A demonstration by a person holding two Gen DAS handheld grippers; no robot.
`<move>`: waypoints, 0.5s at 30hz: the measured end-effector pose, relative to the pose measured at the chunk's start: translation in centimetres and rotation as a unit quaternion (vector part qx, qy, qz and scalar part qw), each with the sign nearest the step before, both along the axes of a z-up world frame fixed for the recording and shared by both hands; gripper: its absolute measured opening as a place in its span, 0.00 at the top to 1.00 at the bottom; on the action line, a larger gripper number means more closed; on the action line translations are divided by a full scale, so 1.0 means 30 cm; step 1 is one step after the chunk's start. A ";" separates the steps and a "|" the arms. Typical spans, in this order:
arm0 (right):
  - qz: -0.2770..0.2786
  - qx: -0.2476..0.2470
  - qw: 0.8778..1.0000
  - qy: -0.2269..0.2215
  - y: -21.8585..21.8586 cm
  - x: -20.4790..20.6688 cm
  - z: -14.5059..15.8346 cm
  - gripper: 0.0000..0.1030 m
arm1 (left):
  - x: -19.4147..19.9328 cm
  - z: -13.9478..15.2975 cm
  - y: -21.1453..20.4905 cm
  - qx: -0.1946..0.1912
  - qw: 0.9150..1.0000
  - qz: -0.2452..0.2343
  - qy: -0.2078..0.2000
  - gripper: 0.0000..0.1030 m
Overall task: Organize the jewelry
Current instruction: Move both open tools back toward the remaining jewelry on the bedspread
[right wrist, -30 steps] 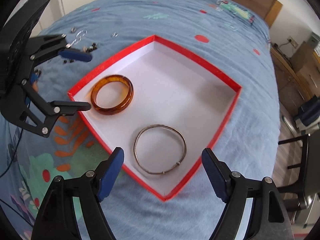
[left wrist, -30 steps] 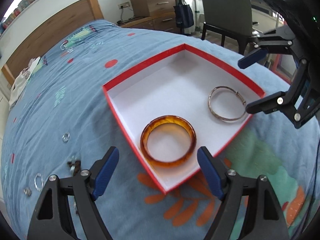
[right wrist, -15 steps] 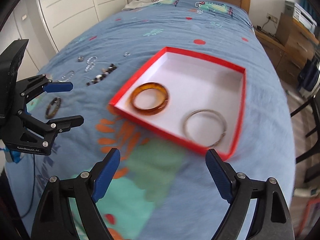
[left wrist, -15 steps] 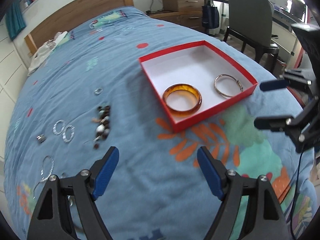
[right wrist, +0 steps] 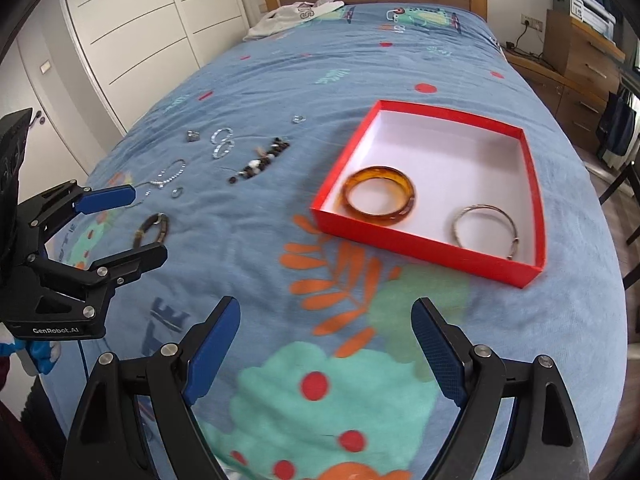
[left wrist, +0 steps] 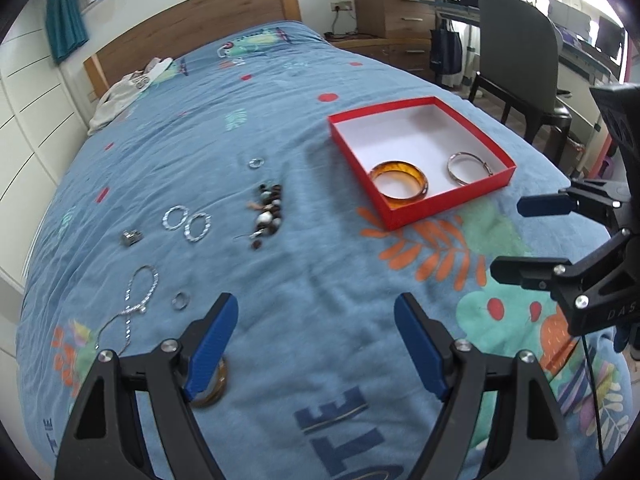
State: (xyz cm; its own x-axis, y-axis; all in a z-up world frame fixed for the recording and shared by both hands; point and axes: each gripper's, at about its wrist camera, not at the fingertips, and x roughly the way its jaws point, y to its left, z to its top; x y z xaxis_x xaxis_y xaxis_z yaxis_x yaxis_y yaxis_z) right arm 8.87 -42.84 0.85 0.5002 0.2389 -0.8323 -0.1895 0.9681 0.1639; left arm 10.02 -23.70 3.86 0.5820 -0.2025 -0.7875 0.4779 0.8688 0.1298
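left tongs [left wrist: 316, 344], right tongs [right wrist: 326, 350] spread, empty — red box [right wrist: 420, 242] holds two bangles [right wrist: 380, 196]

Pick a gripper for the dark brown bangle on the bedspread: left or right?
Left. The left gripper is open and empty with the dark brown bangle lying just beside its fingertip. The right gripper, also open, hangs over bare bedspread nearer the red box.
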 end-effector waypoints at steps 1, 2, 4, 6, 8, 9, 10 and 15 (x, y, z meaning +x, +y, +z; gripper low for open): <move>0.001 0.000 1.000 0.000 0.019 -0.006 0.005 0.16 | -0.006 0.005 0.014 -0.001 1.000 0.003 -0.001 0.23; 0.001 0.001 1.000 0.000 0.034 -0.010 0.009 0.16 | -0.015 0.012 0.029 -0.003 1.000 0.006 -0.003 0.23; 0.002 0.000 1.000 -0.001 0.069 -0.024 0.018 0.16 | -0.028 0.025 0.058 -0.007 1.000 0.012 -0.007 0.23; 0.000 0.004 1.000 -0.002 0.102 -0.038 0.026 0.16 | -0.044 0.037 0.088 -0.011 1.000 0.017 -0.012 0.23; 0.001 0.004 1.000 -0.004 0.141 -0.059 0.034 0.16 | -0.058 0.051 0.123 -0.014 0.999 0.023 -0.017 0.23; 0.002 0.002 1.000 -0.004 0.162 -0.071 0.037 0.16 | -0.066 0.057 0.141 -0.016 0.999 0.026 -0.019 0.23; 0.002 0.003 1.000 -0.005 0.176 -0.077 0.040 0.16 | -0.072 0.062 0.160 -0.018 0.999 0.029 -0.021 0.23; 0.000 0.005 1.000 -0.011 0.253 -0.125 0.055 0.16 | -0.112 0.084 0.250 -0.026 0.998 0.047 -0.033 0.23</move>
